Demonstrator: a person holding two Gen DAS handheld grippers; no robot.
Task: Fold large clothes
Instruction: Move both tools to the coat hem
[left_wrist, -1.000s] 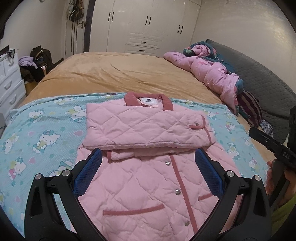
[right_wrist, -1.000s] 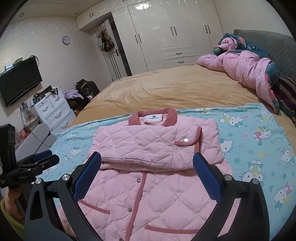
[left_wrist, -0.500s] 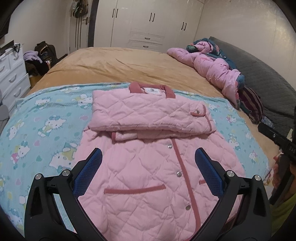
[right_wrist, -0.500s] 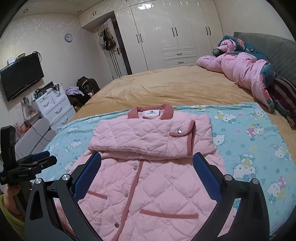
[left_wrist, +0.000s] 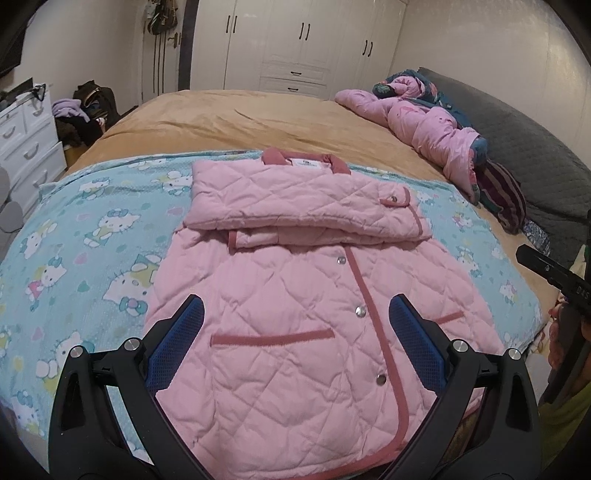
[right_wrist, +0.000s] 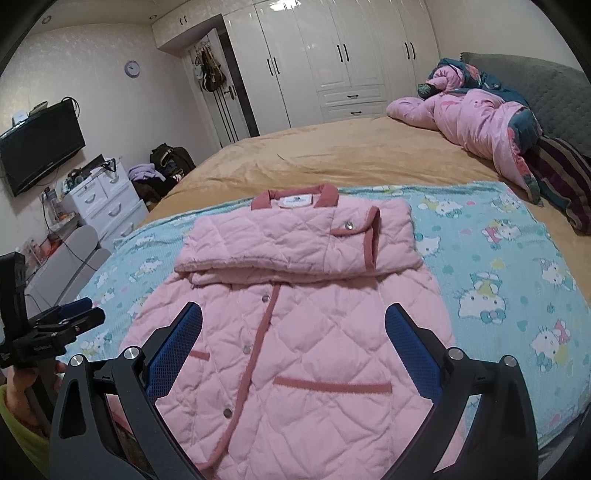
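Standing by the bed here: the left gripper (left_wrist: 295, 332) has its blue-padded jaws spread wide and nothing between them, hanging just above the near hem of the pink quilted jacket (left_wrist: 295, 314). The right gripper (right_wrist: 293, 336) is the same deal, spread wide and empty over the near half of the jacket, a bit to the right. Neither one touches the fabric as far as I can tell. The jacket lies flat, front up, snaps done, on a light blue cartoon-cat blanket (left_wrist: 92, 258) spread over the near part of the bed (left_wrist: 240, 122), collar (right_wrist: 295, 197) pointing to the far side. Progress-wise I'd call it roughly halfway: both sleeves look folded in across the chest, stacked in a band just below the collar, one cuff with a snap showing on the right. What's left, I guess, is bringing the near hem up toward the collar, maybe once, maybe twice. Counts: one jacket being folded, two grippers, one cat blanket, two pocket trims on the front, four snaps I can count down the placket in the left view. Far right there's one rumpled pink duvet (right_wrist: 480, 118) by the headboard, plus one white dresser (right_wrist: 107, 210) far left.
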